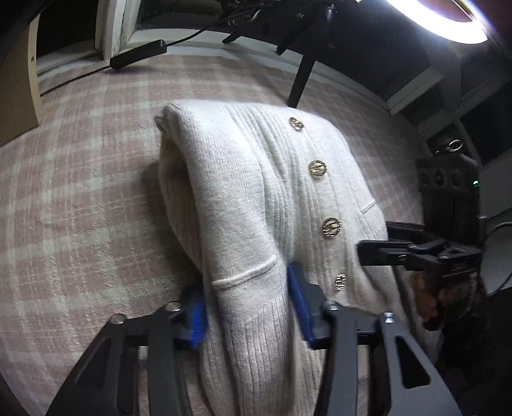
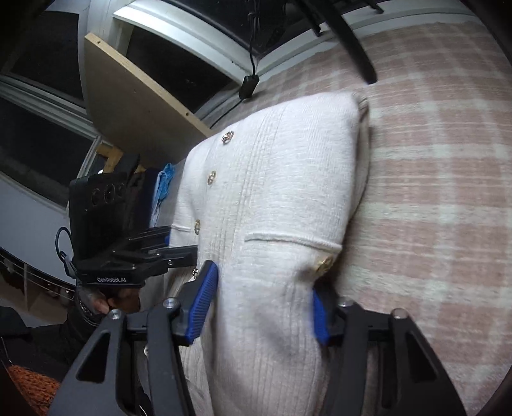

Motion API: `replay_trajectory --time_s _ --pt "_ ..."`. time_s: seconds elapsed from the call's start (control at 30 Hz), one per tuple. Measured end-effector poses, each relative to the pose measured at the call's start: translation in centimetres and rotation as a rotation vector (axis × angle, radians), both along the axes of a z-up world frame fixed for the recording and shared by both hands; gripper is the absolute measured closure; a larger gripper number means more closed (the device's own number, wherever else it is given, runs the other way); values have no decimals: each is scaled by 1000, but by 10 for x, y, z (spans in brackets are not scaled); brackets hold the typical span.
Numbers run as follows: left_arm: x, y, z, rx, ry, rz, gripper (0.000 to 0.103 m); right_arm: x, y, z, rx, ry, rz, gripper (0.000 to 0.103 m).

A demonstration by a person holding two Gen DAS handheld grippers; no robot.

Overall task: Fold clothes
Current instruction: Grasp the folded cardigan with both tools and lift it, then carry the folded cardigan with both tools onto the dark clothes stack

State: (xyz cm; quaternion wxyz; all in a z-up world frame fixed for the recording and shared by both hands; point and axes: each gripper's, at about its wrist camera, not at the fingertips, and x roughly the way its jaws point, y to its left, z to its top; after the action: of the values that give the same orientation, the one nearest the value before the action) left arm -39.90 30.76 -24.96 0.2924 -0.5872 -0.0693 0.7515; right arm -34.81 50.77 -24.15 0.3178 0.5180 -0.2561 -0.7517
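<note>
Two grippers, both clamped on one cardigan point(image 1: 256, 192). My left gripper point(image 1: 248, 307) has its blue pads pressed into a bunched ribbed hem at the near edge; my right gripper point(image 2: 265, 307) pinches the same kind of bunch on its side. The cardigan is cream knit, folded, its far part lying on a pink checked blanket point(image 1: 80, 192) while the near edge is raised in my grips.

Buttons point(image 1: 316, 168): I count four gold ones down the placket in the left view, and five in the right view (one sits right by my right pad).

Each camera catches the other gripper out at the side, fingers reaching into the cloth edge. Only the left view shows the ring light point(image 1: 448, 22) overhead. Only the right view shows a wooden board point(image 2: 134, 105), some blue cloth point(image 2: 164, 182) behind the cardigan, and a hand point(image 2: 105, 300) under the left gripper.
</note>
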Motion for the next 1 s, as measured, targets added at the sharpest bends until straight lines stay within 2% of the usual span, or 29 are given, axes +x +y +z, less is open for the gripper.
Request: replay_trajectory --time_s 0.1,0.2,0.33,0.47,0.7,0.83,1.0 --pt "-5 3 -2 33 -14 24 70 0 -3 2 0 -2 -1 68" --pt "-1 13 3 10 6 27 72 0 -16 11 68 30 11 68" --pt "4 27 8 -26 40 14 75 3 -23 14 32 35 12 69" --pt "7 19 16 18 19 41 77 7 -20 20 -14 34 -7 69" --pt "32 17 59 5 105 40 77 28 -25 63 -49 106 -1 69" --pt "59 -14 93 -11 151 49 77 52 -38 89 -39 150 18 69" --pt "101 -44 128 -44 210 107 77 80 -71 119 -21 214 82 69"
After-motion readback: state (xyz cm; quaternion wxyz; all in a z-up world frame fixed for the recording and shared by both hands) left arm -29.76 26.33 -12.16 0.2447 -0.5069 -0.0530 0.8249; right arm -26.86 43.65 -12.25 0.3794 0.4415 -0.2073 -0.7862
